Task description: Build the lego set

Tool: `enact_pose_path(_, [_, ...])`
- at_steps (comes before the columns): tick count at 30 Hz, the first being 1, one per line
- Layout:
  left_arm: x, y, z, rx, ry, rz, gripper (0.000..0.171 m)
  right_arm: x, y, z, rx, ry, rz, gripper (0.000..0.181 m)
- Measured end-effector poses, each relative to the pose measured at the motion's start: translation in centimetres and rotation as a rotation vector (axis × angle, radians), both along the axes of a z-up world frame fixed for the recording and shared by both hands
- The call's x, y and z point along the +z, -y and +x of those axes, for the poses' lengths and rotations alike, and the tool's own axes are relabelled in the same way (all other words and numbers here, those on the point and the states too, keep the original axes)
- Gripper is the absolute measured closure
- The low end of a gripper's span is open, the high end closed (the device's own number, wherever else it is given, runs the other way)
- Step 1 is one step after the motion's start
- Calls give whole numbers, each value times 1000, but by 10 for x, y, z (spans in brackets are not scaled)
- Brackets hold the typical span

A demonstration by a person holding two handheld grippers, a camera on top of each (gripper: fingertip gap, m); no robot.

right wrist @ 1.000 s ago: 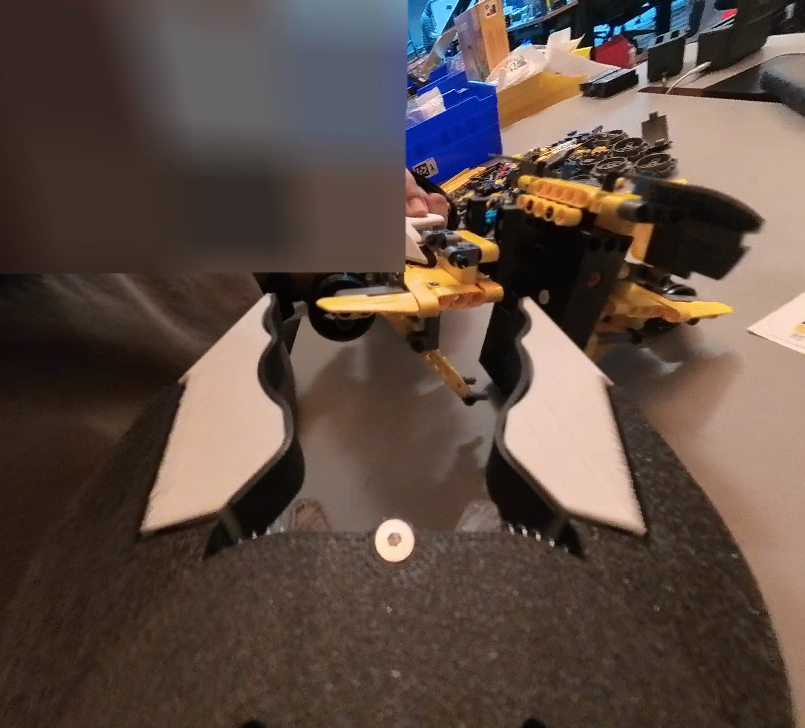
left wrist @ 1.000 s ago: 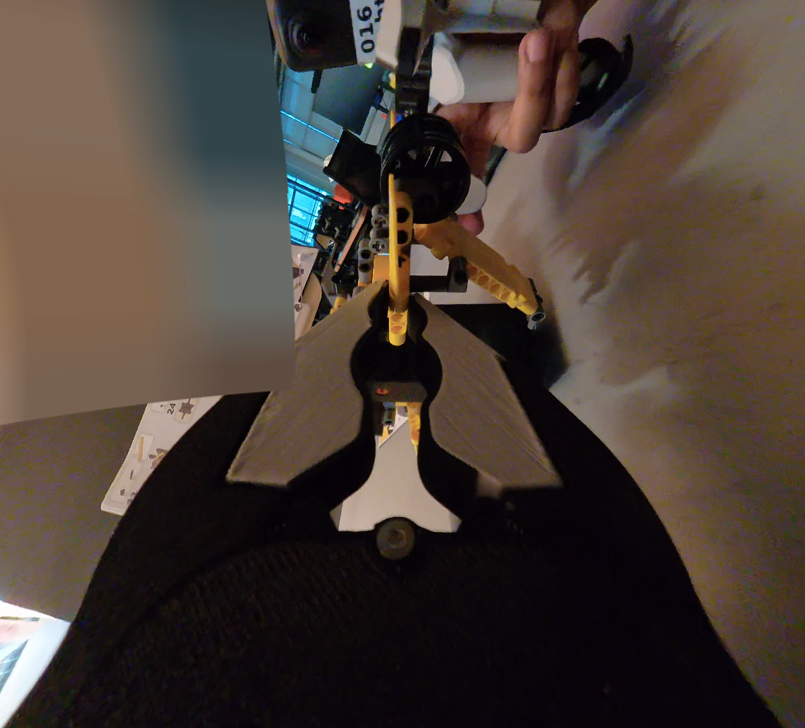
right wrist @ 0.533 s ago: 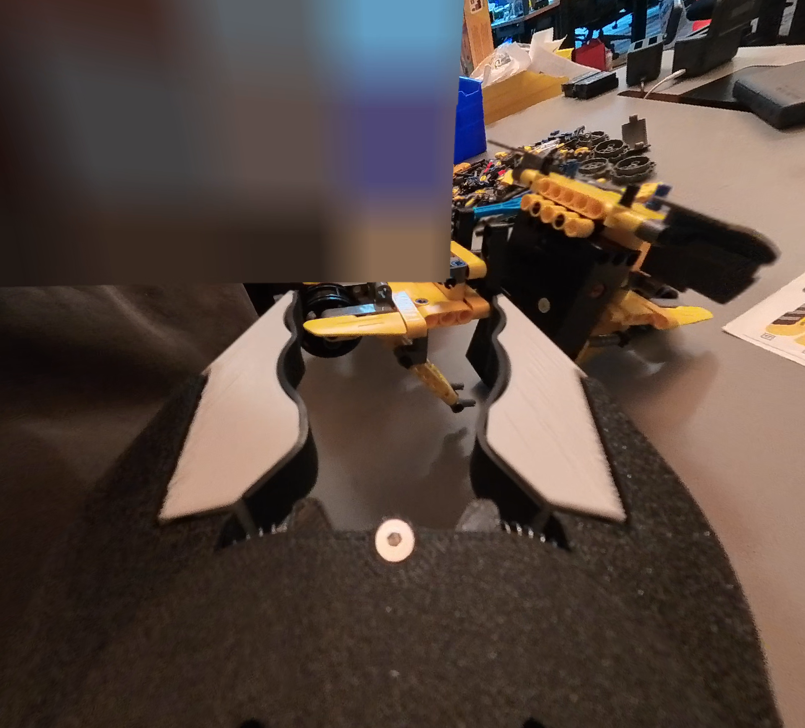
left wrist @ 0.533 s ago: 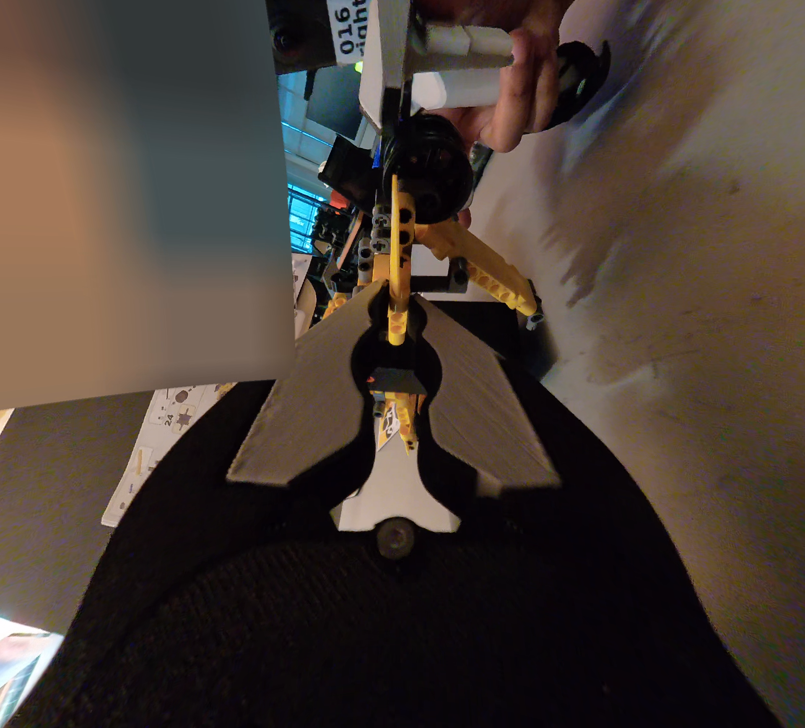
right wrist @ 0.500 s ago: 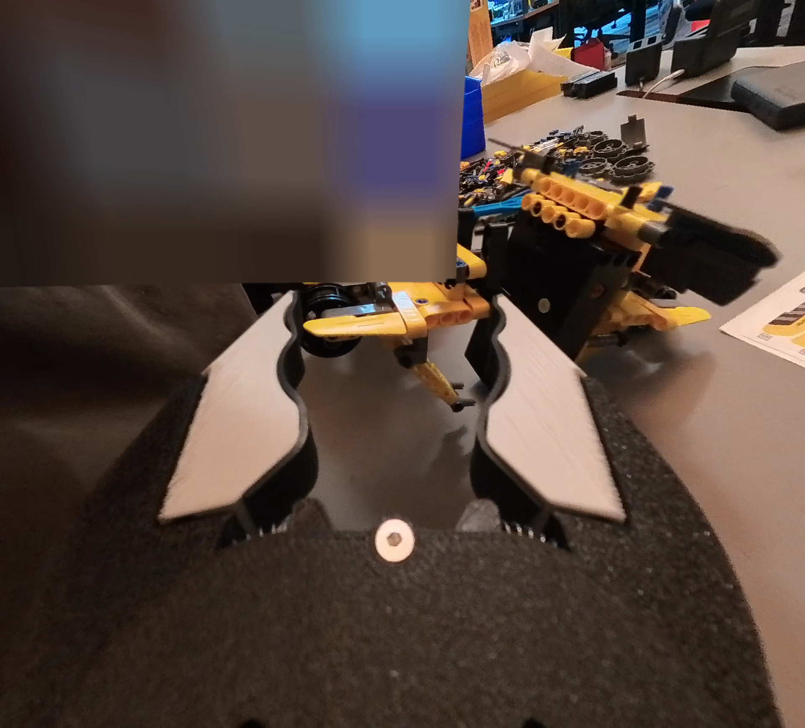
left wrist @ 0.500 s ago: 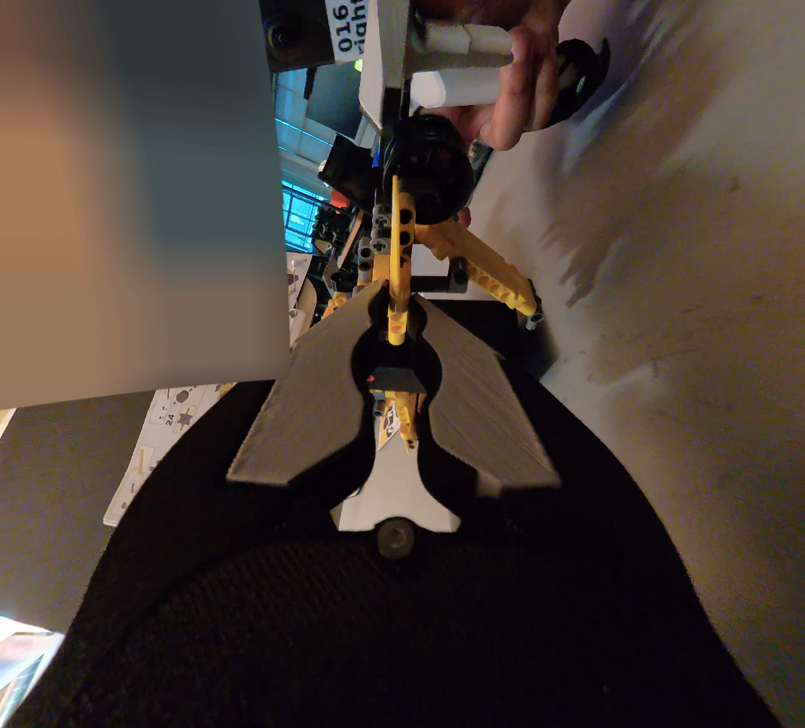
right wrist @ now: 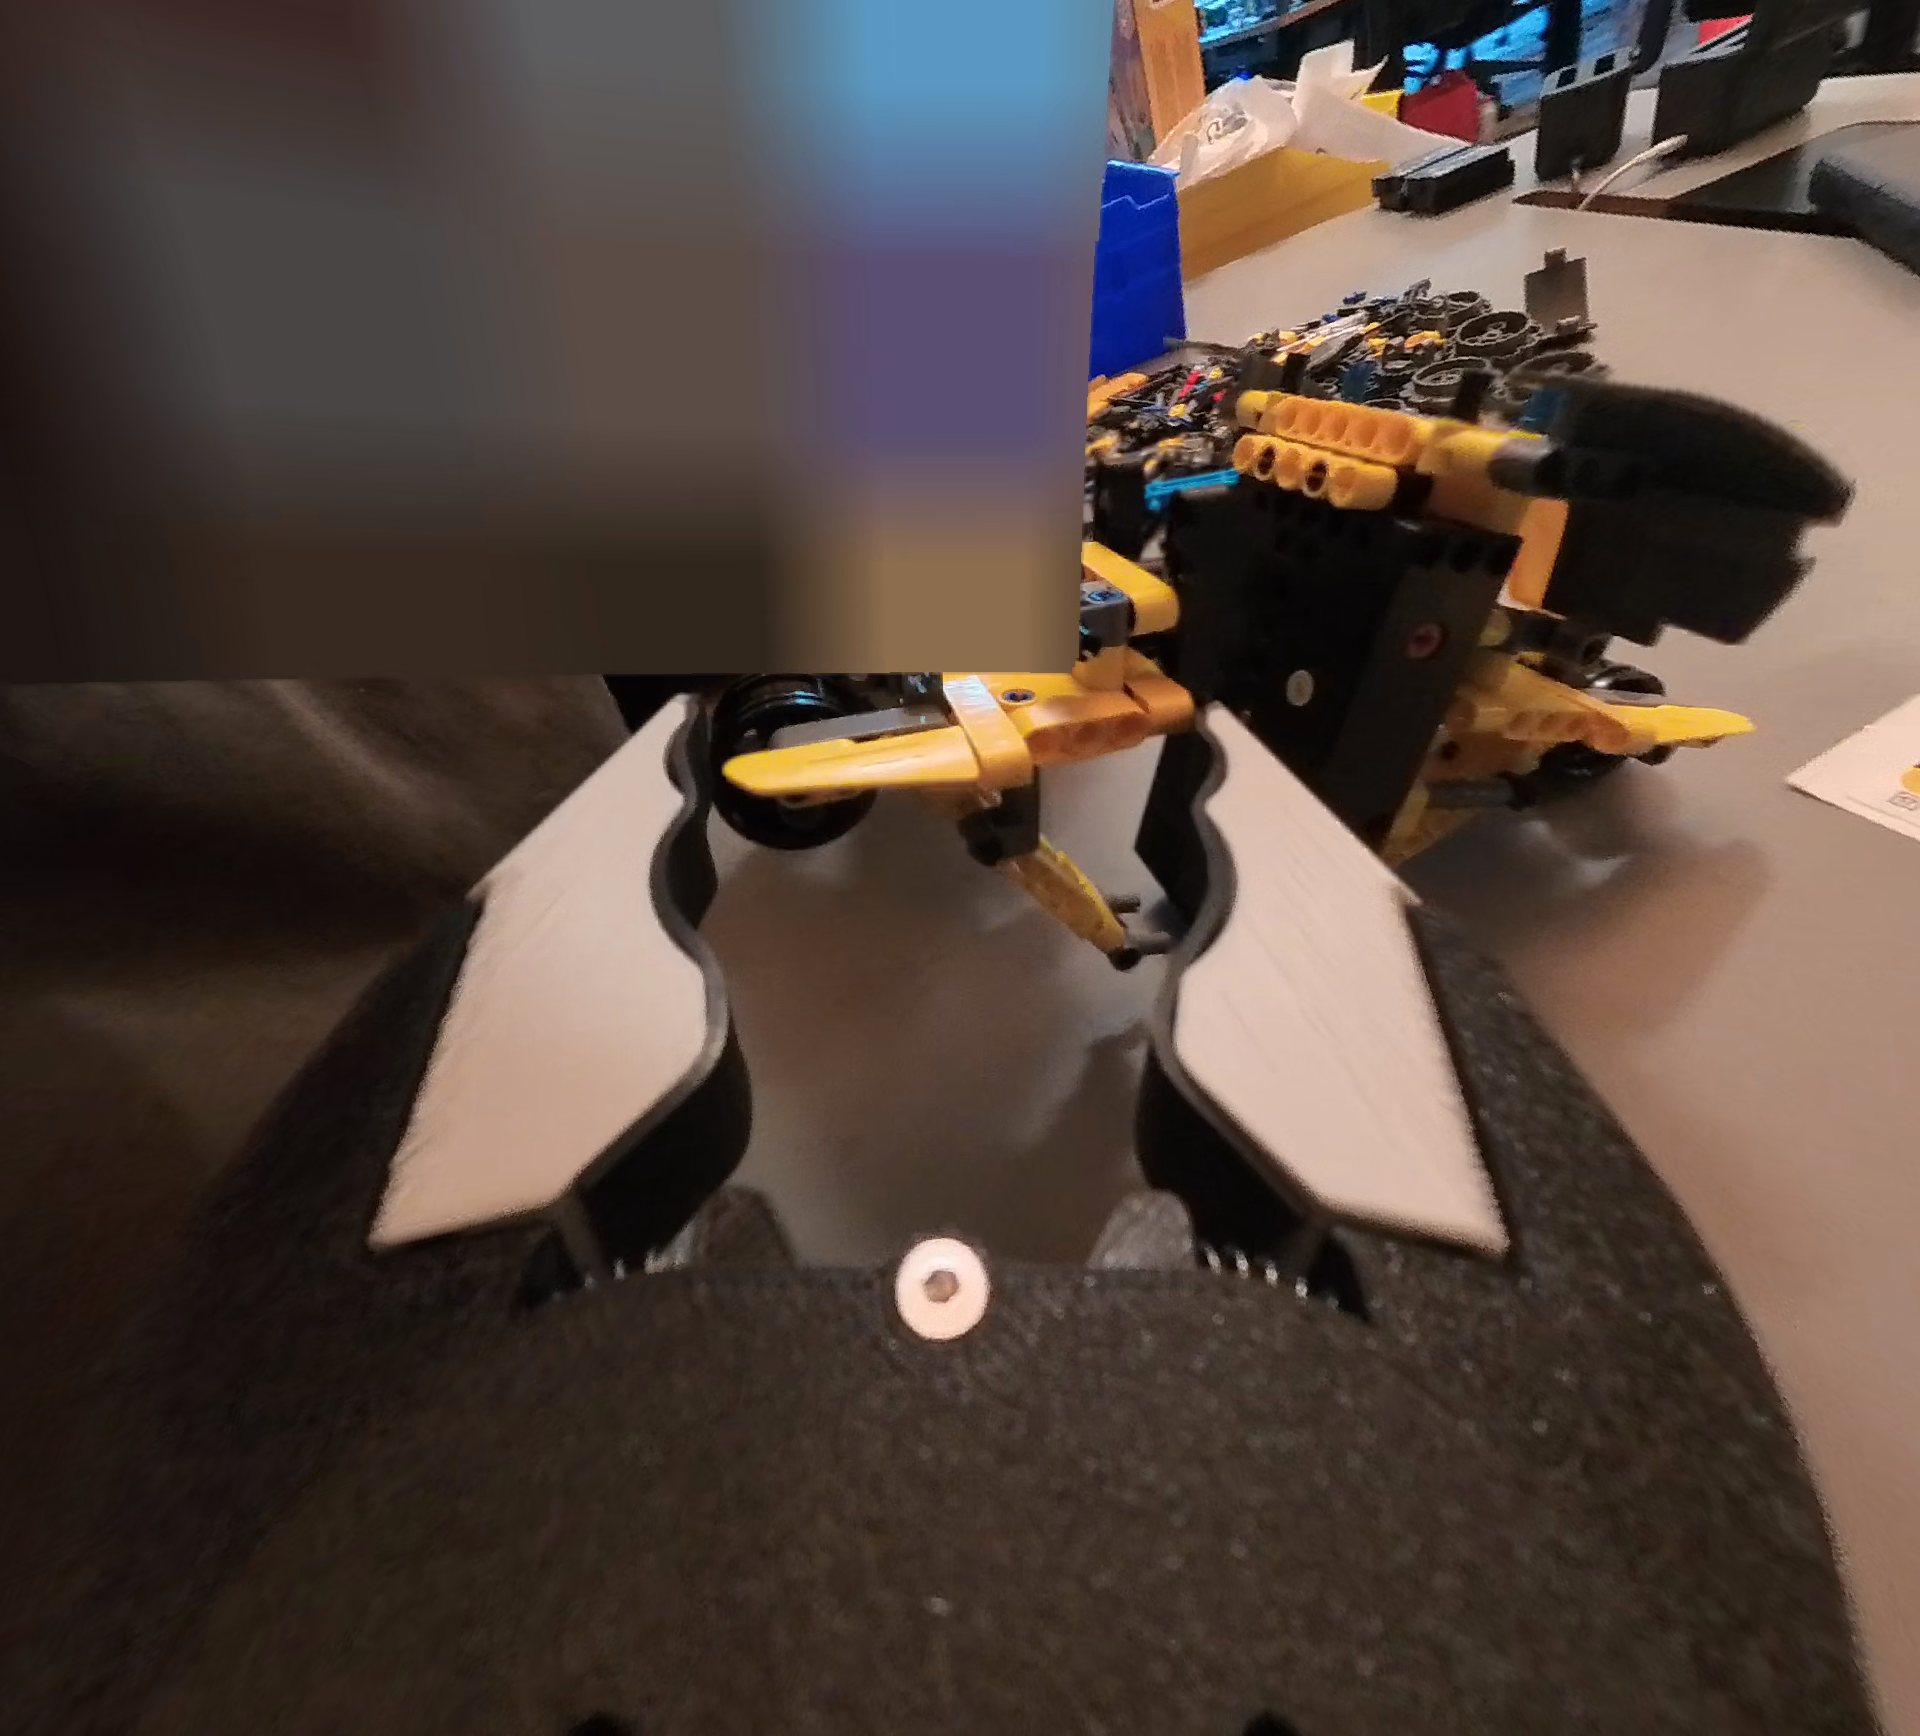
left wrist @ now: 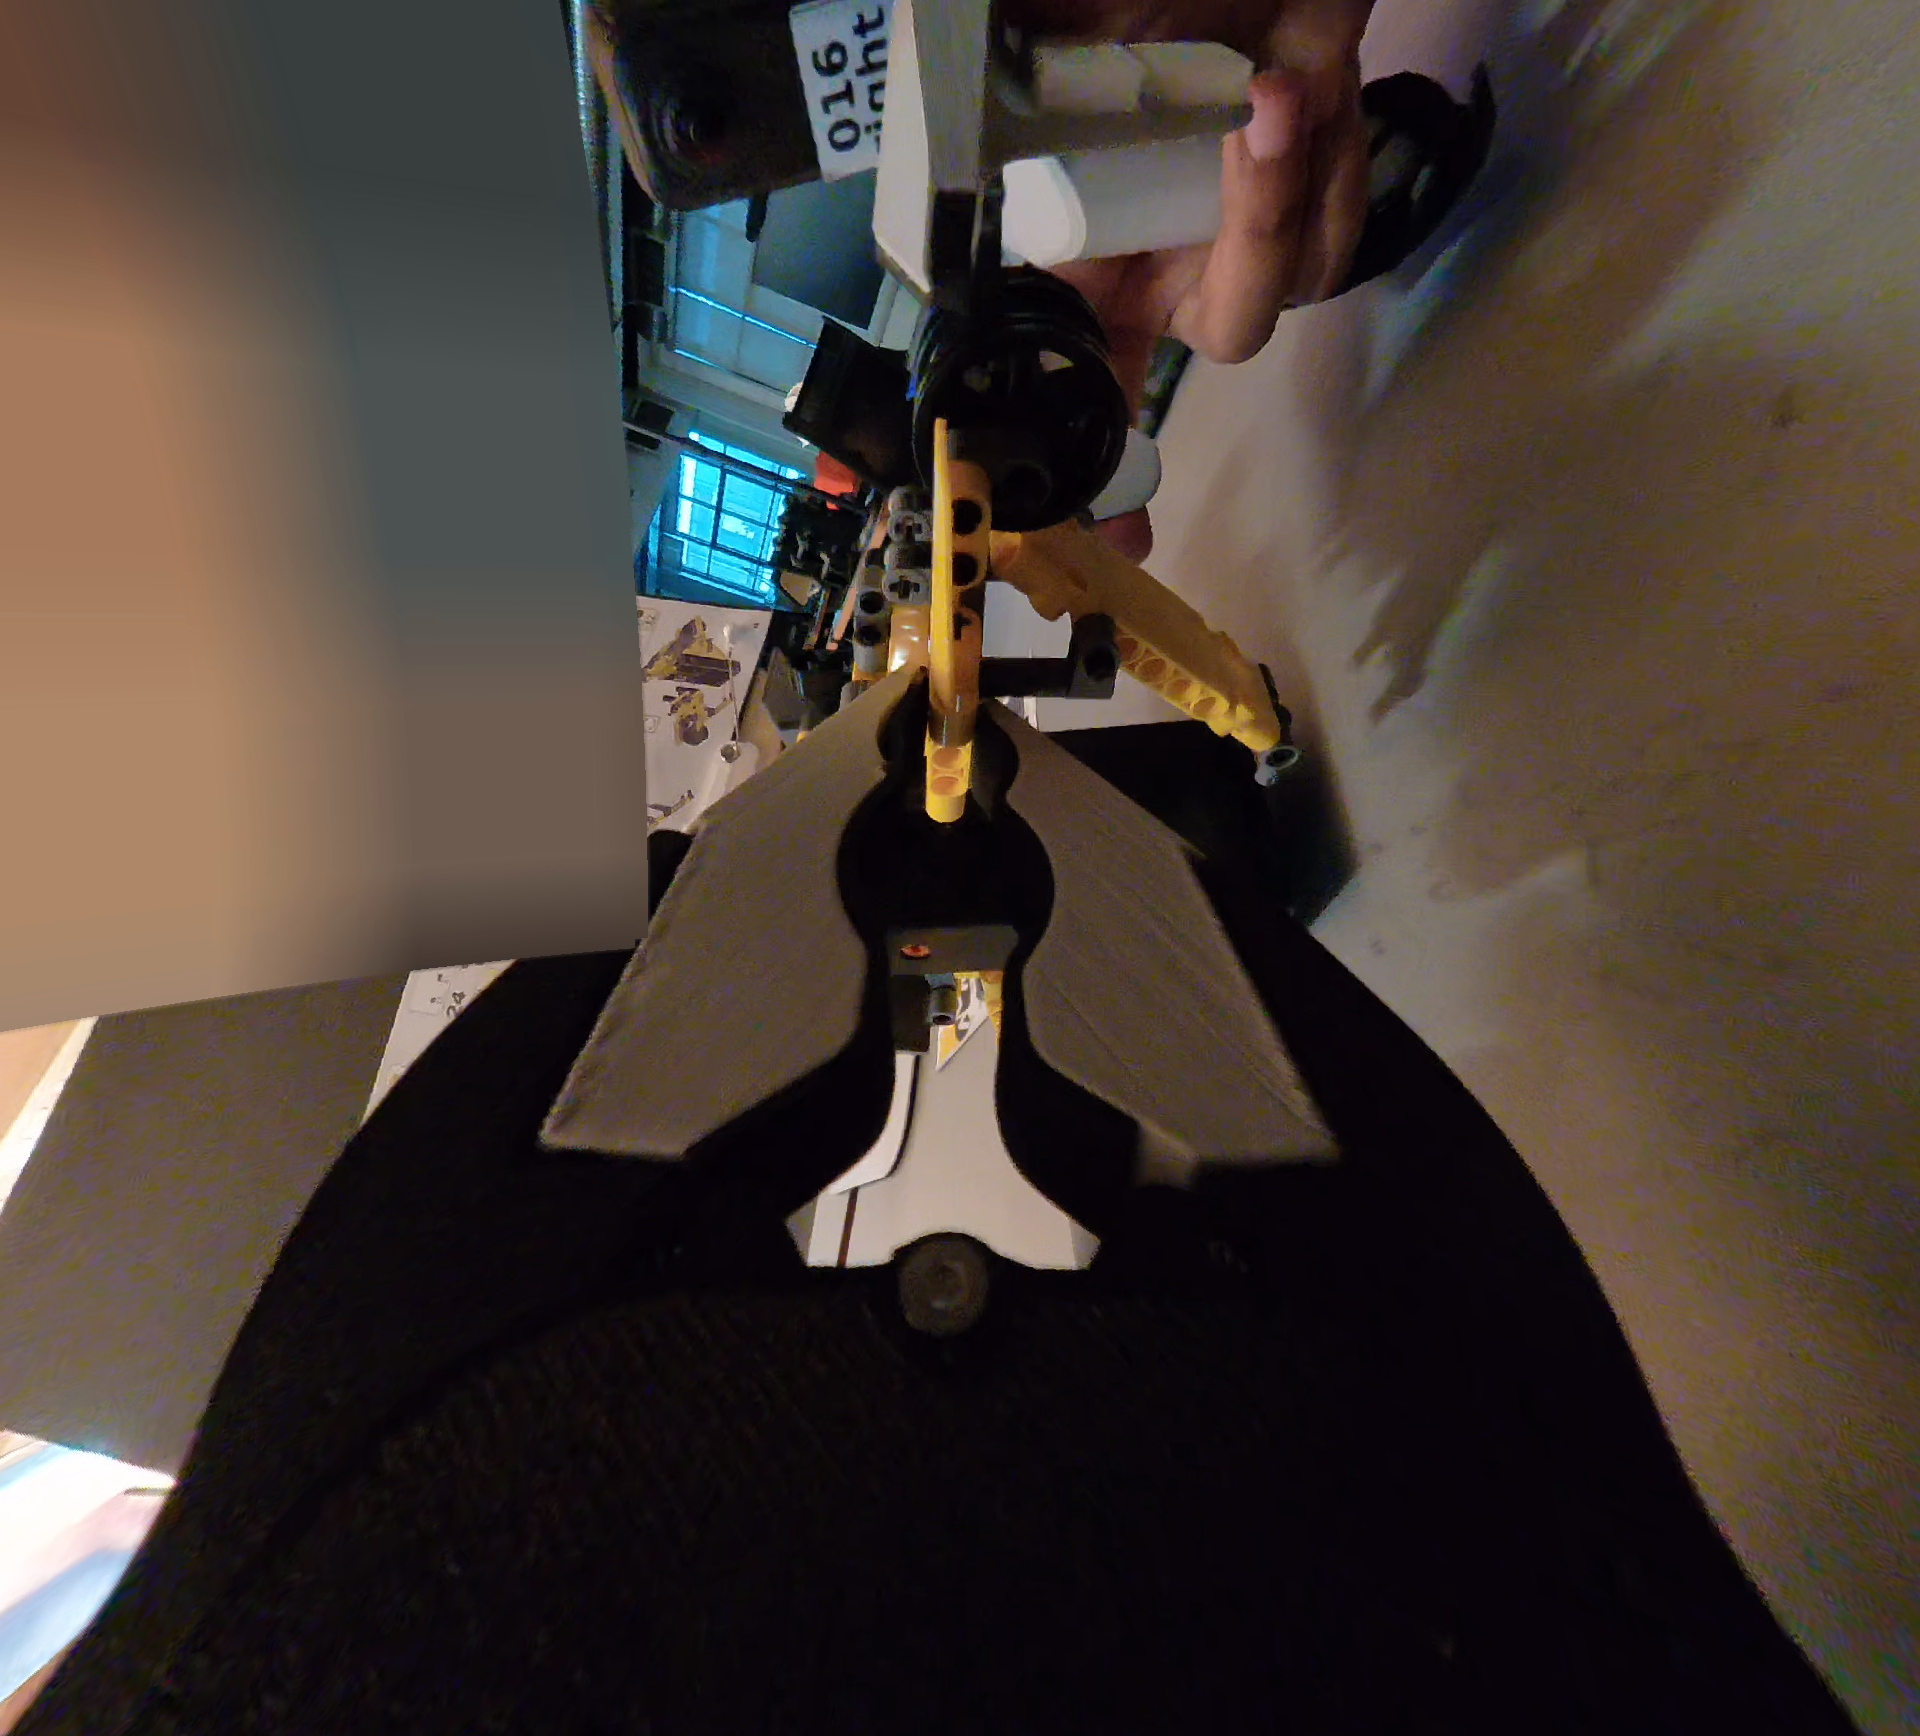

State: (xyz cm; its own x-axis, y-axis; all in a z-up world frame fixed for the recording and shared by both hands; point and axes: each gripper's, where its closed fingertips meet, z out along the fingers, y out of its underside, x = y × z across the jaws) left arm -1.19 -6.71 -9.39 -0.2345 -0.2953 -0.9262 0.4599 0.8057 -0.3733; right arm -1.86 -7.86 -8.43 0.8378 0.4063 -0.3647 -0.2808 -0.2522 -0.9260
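My left gripper [left wrist: 951,715] is shut on a yellow beam [left wrist: 954,647] of a yellow and black brick-built vehicle model, turned on its side in this view. A black wheel [left wrist: 1013,429] sits at the model's far end. My right gripper [right wrist: 940,730] is open and empty, low over the grey table [right wrist: 1662,1011]. Its tips flank the model's [right wrist: 1330,585] yellow wing panel [right wrist: 862,761] and black wheel [right wrist: 790,751], and I cannot tell whether they touch. In the left wrist view a hand [left wrist: 1278,159] holds the right gripper [left wrist: 956,252] against that wheel.
A pile of loose black and yellow parts [right wrist: 1403,346] lies behind the model. A blue bin [right wrist: 1138,273] and a yellow tray [right wrist: 1278,200] stand farther back. Printed instruction sheets lie on the table at the right [right wrist: 1860,772] and under the left gripper [left wrist: 696,678]. My left and right fingertips are right by each other.
The right gripper has come closer to the model's wheel end and stayed open. The left gripper has kept its hold on the yellow beam.
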Motion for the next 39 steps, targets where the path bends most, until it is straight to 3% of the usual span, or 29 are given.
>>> enact_pose_path(4, [3, 0, -1, -11, -5, -24, 171, 10, 6, 4, 32, -87, 28, 97])
enact_pose_path(8, [0, 2, -2, -10, -2, -1, 171, 7, 6, 9, 14, -62, 25, 106])
enact_pose_path(16, [0, 2, -2, -5, 13, 15, 171, 12, 9, 7, 40, -108, 26, 96])
enact_pose_path(26, [5, -1, -1, 5, 13, -17, 171, 16, 8, 36, -52, -176, 50, 117])
enact_pose_path(28, [5, -2, -1, 6, 12, -20, 171, 14, 8, 45, -103, -94, 65, 129])
enact_pose_path(31, [7, -2, -1, 1, 1, -44, 171, 7, 10, 58, -207, 252, 116, 161])
enact_pose_path(34, [10, -4, -1, -4, -10, -76, 171, 10, 14, 54, -264, 590, 231, 162])
enact_pose_path(39, [12, -6, -1, -28, -63, -151, 171, -6, 8, 35, -235, 859, 208, 148])
